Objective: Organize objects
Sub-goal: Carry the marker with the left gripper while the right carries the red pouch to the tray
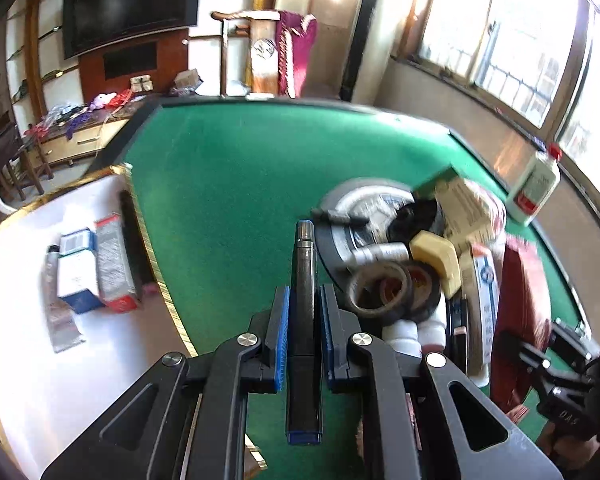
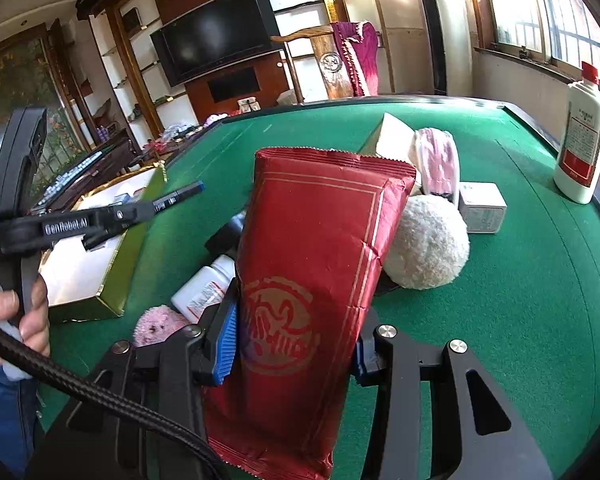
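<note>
- Left hand (image 2: 24, 320): seen at the left edge of the right wrist view, fingers wrapped round the black handle, with a braided cable running past it.
- Left hand-held gripper (image 1: 304, 320): angled down over the green worktop (image 1: 240, 168), jaws drawn narrow and clamped on a black marker (image 1: 305, 280) that lies lengthwise between the blue pads, its tip projecting forward.
- White tray (image 1: 28, 360): gold-edged, on the worktop to the left of the marker; it holds a blue-and-white box (image 1: 76, 276), a red-and-grey carton (image 1: 114, 268) and a silver tube (image 1: 58, 312), side by side.
- Pile of objects: right of the marker, including two tape rolls (image 1: 388, 292), a yellow block (image 1: 436, 256) and white pill bottles (image 1: 404, 336).
- Right hand-held gripper (image 2: 296, 344): angled down, jaws partly apart and gripping a red foil packet (image 2: 312, 280), which stands upright between the pads.
- Behind the packet: a white fluffy ball (image 2: 428, 244), a small white box (image 2: 482, 206) and a pink fluffy item (image 2: 158, 324).
- Far right: a white bottle with a red cap (image 2: 582, 144) stands near the worktop's edge.
- Room: a dark wall screen (image 2: 216, 36), shelving, a wooden chair with a magenta cloth (image 2: 358, 56) and bright windows.
</note>
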The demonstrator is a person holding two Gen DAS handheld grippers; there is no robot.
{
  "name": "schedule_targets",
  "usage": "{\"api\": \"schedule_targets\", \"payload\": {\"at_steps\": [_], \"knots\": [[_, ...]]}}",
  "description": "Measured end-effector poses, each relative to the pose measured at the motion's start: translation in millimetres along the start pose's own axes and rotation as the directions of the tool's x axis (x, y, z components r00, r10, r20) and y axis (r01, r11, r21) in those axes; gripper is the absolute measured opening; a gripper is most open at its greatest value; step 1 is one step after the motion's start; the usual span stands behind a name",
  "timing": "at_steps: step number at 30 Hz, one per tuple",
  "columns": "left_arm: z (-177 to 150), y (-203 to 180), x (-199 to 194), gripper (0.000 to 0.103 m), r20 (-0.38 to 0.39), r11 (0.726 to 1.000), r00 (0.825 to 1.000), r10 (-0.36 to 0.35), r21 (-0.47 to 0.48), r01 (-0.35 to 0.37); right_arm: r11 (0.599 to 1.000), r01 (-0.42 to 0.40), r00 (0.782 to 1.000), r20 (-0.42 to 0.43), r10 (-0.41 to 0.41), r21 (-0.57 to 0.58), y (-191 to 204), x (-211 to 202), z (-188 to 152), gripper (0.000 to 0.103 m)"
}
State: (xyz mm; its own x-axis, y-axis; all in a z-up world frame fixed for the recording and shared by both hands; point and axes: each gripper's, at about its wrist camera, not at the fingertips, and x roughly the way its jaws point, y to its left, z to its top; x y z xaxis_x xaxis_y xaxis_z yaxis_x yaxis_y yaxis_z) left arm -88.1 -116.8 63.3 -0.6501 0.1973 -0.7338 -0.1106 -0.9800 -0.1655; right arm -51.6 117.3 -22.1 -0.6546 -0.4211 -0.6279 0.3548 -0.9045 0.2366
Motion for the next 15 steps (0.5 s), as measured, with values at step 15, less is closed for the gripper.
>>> {"api": "schedule_targets", "payload": {"at_steps": [15], "knots": [[12.8,147.7,-30.3,0.012,0.058,0.943,0.989,0.138,-0.314,-0.113,0.973,-0.213,0.975,-0.089,0.206,-0.086,98.1,20.0,41.9,0.042]]}}
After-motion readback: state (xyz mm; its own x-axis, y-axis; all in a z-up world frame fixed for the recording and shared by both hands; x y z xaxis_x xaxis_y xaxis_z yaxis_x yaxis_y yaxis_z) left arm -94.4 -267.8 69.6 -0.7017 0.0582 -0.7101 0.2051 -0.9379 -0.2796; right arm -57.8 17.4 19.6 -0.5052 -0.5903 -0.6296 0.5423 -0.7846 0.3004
